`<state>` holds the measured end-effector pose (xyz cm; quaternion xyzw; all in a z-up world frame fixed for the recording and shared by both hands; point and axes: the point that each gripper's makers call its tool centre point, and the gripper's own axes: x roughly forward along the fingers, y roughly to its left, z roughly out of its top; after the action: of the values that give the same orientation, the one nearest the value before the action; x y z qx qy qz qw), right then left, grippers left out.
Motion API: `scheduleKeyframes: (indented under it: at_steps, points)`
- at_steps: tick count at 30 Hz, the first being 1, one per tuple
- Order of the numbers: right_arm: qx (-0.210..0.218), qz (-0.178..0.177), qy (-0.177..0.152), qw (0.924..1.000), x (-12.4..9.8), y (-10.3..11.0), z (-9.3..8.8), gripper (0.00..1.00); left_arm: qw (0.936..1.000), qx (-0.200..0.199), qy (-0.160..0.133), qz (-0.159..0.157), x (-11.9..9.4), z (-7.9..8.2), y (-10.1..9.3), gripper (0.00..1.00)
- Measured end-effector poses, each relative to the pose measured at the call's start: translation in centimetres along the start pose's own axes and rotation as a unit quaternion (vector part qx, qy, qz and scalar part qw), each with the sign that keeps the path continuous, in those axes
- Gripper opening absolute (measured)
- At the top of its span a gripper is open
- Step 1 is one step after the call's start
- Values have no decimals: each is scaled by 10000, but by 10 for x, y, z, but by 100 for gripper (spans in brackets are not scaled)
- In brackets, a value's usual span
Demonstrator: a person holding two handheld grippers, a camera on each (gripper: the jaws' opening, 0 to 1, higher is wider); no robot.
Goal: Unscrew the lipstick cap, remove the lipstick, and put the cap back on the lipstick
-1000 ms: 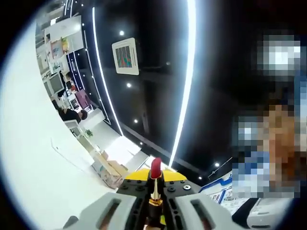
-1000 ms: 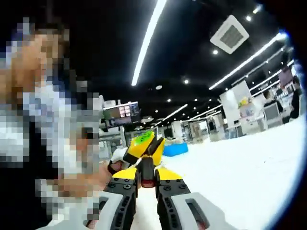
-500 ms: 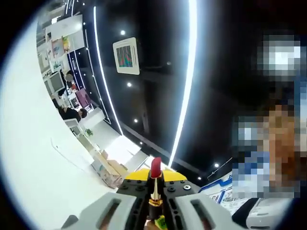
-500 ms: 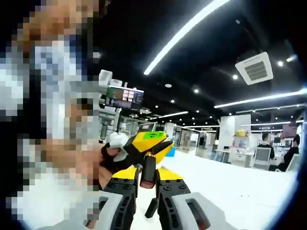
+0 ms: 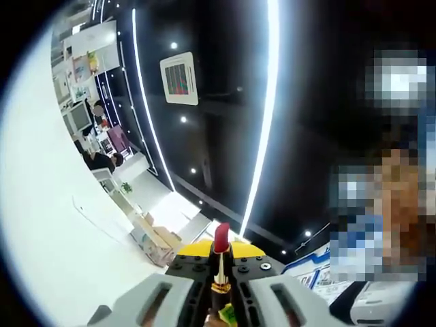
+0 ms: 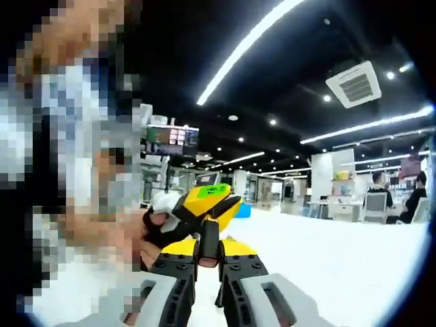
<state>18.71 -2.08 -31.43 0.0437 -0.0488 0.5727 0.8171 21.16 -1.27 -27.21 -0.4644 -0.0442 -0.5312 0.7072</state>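
Now: my left gripper (image 5: 219, 281) pinches the lipstick (image 5: 221, 240), red tip poking past the jaws | my right gripper (image 6: 208, 262) pinches the dark cap (image 6: 208, 243) between its jaws | change: right view swung, cap no nearer | next: I think cap goes back on.

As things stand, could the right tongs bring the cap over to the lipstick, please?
Probably yes: the right tongs grip the cap, the left tongs hold the lipstick with its red tip bare.
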Motion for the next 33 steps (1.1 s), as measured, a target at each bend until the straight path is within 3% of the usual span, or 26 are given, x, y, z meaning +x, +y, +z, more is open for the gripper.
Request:
scheduleKeyframes:
  at_steps: [6,12,19,21,24,25,27,30,33]
  points:
    - [1253,245,-208,9916,0,0,0,10,10000,22,20,-26,0,1,-1,9]
    - [2585,561,-354,9637,1,2,-1,10,10000,12,22,-64,0,0,-2,9]
    - [3475,894,-403,9325,2,7,-3,10,9999,65,31,-136,1,-1,-5,9]
    - [3599,941,-449,9272,2,6,-2,10,9998,82,34,-159,1,-1,-6,9]
    - [4109,1134,-592,9026,1,9,2,10,9997,75,8,-222,2,0,-9,9]
    - [4325,1206,-645,8912,1,9,3,10,9997,76,2,-248,2,0,-10,9]
    - [4573,1305,-706,8769,1,10,2,10,9996,84,-8,-278,3,1,-11,9]
    - [4696,1336,-722,8697,2,10,1,10,9996,65,-10,-281,3,1,-11,9]
    - [4597,1306,-682,8758,1,10,1,10,9996,55,2,-265,3,0,-11,9]
